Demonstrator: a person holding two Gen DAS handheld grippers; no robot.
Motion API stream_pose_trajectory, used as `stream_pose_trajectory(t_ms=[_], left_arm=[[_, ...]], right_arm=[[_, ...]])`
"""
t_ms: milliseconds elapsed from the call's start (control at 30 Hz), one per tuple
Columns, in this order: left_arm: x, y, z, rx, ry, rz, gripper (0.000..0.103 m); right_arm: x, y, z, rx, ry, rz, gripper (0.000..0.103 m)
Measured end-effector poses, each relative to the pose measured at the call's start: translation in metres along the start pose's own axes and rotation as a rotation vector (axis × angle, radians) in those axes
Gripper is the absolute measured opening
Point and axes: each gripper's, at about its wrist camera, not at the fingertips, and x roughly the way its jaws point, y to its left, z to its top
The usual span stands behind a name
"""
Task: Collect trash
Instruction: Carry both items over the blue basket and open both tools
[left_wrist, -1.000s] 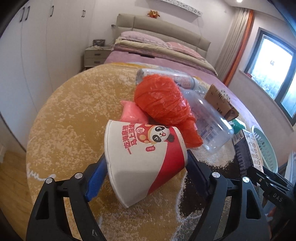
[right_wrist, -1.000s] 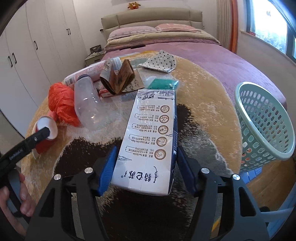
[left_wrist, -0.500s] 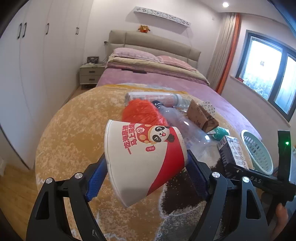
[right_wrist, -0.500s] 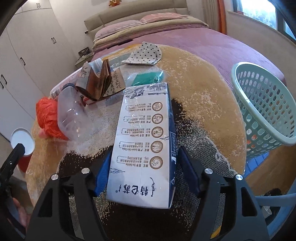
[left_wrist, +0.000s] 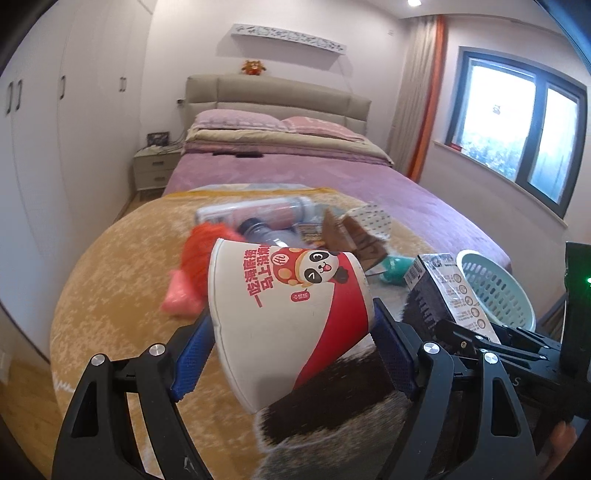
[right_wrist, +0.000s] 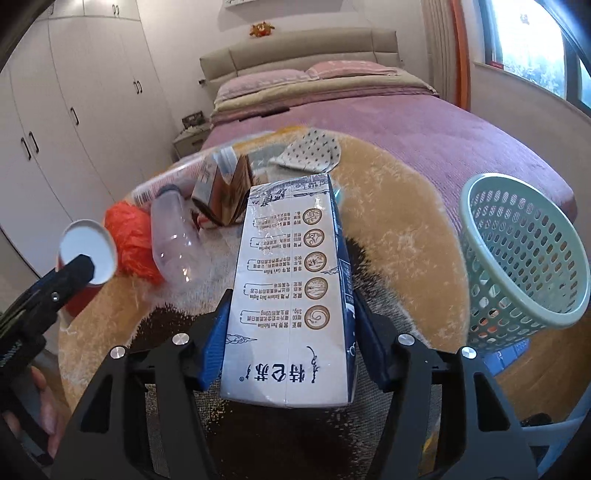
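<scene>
My left gripper (left_wrist: 291, 350) is shut on a red and white paper cup with a panda print (left_wrist: 284, 314) and holds it above the round rug. The cup also shows in the right wrist view (right_wrist: 86, 262). My right gripper (right_wrist: 290, 350) is shut on a white and blue milk carton (right_wrist: 291, 288), held above the rug; the carton shows in the left wrist view (left_wrist: 443, 291). A pale green mesh basket (right_wrist: 524, 254) stands at the rug's right edge, also in the left wrist view (left_wrist: 495, 291).
On the yellow and brown rug (right_wrist: 399, 236) lie a red plastic bag (right_wrist: 135, 240), a clear plastic bottle (right_wrist: 173, 236), a brown carton (right_wrist: 225, 192), a dotted cloth (right_wrist: 310, 153), a long tube (left_wrist: 255, 214) and a pink packet (left_wrist: 181, 299). A bed (right_wrist: 406, 122) is behind; wardrobes (right_wrist: 74, 110) stand left.
Both grippers have lifted with their loads. The rug and the trash pile now sit lower and farther off. The carton has come closer to the basket side.
</scene>
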Motion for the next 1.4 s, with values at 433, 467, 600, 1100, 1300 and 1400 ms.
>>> stream_pose_trajectory(t_ms=[433,467,600,1100,1300,1400], left_arm=[[0.053,-0.102,0.029,0.146,0.032,-0.129,0.078],[0.059,-0.113,0.032,0.159,0.038,-0.149,0.078],[0.081,-0.152,0.038,0.205,0.062,-0.213,0.078],[0.181,-0.291,0.025,0.365,0.222,-0.419,0.078],[0.207,-0.308,0.014,0.378,0.295,-0.429,0.078],[0.210,-0.316,0.013,0.389,0.302,-0.425,0.081]], right_arm=[[-0.031,-0.099,0.021,0.160,-0.107,-0.071,0.058],[-0.032,-0.110,0.023,0.177,-0.113,-0.083,0.058],[-0.035,-0.153,0.031,0.238,-0.137,-0.143,0.058],[0.005,-0.286,0.038,0.407,-0.079,-0.363,0.058],[0.015,-0.316,0.036,0.460,-0.049,-0.396,0.059],[0.018,-0.328,0.035,0.491,-0.040,-0.385,0.060]])
